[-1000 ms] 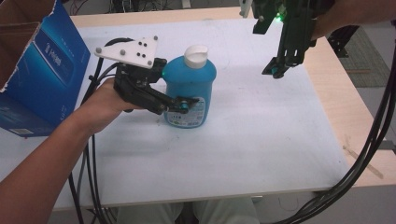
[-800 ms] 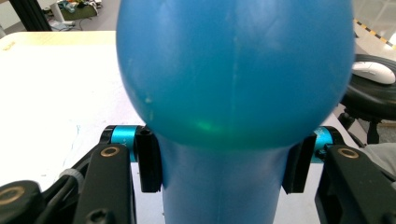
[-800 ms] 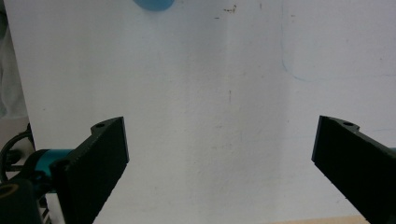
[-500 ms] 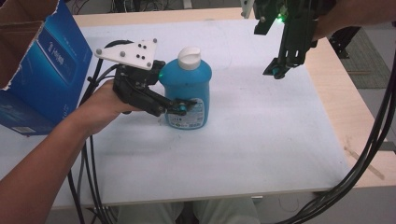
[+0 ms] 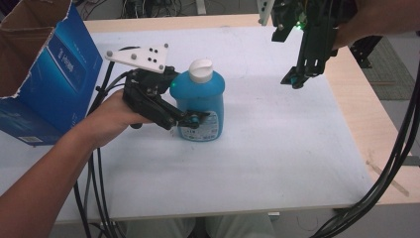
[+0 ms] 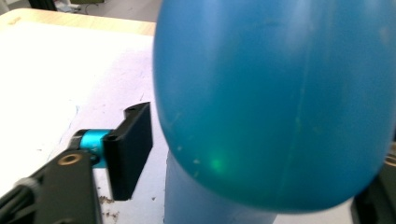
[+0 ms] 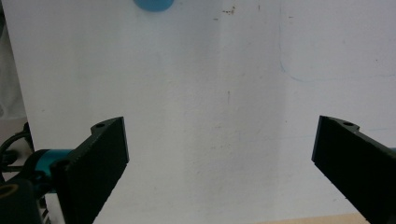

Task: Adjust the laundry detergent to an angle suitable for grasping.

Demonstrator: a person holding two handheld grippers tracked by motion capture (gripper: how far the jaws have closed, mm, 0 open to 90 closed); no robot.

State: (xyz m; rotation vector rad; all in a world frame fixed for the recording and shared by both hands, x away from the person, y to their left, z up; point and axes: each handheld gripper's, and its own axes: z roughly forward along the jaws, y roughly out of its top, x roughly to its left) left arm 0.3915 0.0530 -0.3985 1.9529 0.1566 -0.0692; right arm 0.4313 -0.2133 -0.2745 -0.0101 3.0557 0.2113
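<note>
A blue detergent bottle (image 5: 203, 101) with a white cap stands slightly tilted on the white mat (image 5: 277, 144), left of centre. My left gripper (image 5: 194, 119) is shut on its lower body from the left, one black pad (image 6: 130, 149) against the side. The bottle (image 6: 275, 102) looms very close in the left gripper view. My right gripper (image 5: 296, 79) hangs open above the mat at the back right, pointing down, with nothing between its jaws. In the right gripper view my right gripper (image 7: 219, 163) faces bare mat, with a sliver of the bottle (image 7: 152, 3) at the top.
An open blue cardboard box (image 5: 49, 84) leans at the far left, close to my left hand. Black cables (image 5: 99, 198) trail off the front edge and down the right side. The wooden table edge (image 5: 366, 114) runs along the right.
The left gripper and the bottle have shifted slightly left and toward the person. The right gripper has barely moved.
</note>
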